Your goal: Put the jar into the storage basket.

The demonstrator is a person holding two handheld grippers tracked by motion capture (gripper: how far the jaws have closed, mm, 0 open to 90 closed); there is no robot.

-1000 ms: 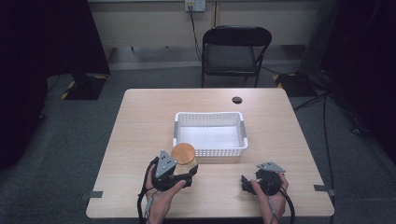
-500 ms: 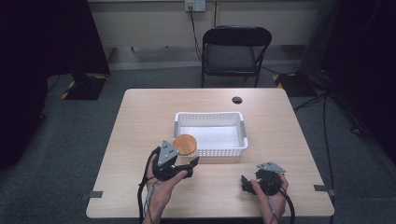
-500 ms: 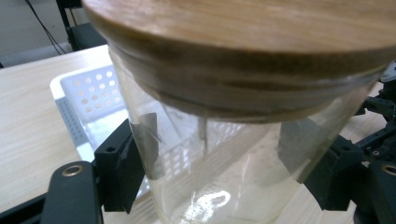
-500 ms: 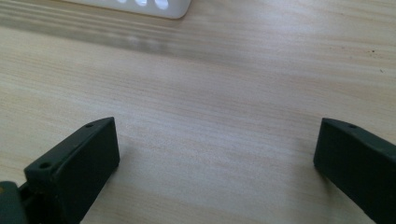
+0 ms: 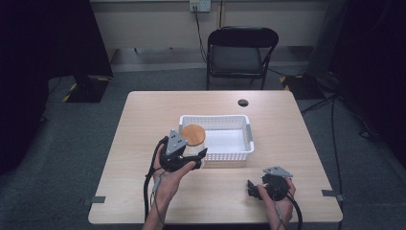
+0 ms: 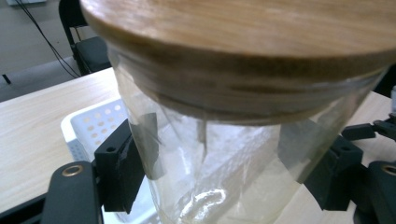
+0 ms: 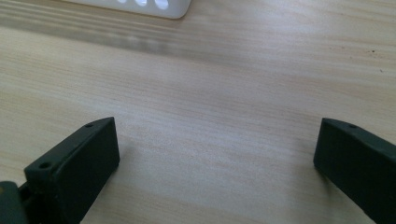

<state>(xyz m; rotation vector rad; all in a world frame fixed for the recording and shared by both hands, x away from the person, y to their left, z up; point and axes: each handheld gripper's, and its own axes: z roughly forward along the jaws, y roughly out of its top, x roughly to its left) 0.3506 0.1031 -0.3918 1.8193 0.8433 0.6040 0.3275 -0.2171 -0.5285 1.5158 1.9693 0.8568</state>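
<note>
Glass jar (image 6: pixel 233 158) with a round wooden lid (image 5: pixel 193 135) sits between the jaws of our left gripper (image 5: pixel 184 158), and both black pads press on its clear wall, one on each side, so this tool is closed on the jar. In the high view we hold the jar upright at the front left corner of the white basket (image 5: pixel 239 146); the lid covers part of the basket's left rim. Whether the bottom of the jar touches the table (image 5: pixel 143 124) or hangs free, we cannot tell, because the gripper hides it. In the left gripper view the lid (image 6: pixel 243 28) stands above the pads, and the perforated wall of the basket (image 6: pixel 88 128) shows behind the jar on the left.

Our right gripper (image 5: pixel 258 189) rests low on the table near its front edge, well apart from the jar and a little in front of the basket's right corner. In the right gripper view its two jaws stand wide apart with bare wood between them, so it is open and holds nothing. One corner of the basket (image 7: pixel 154 7) is at the top of that view.

A small dark round spot (image 5: pixel 243 102) lies on the table behind the basket, and a black folding chair (image 5: pixel 239 52) stands beyond the far edge.
</note>
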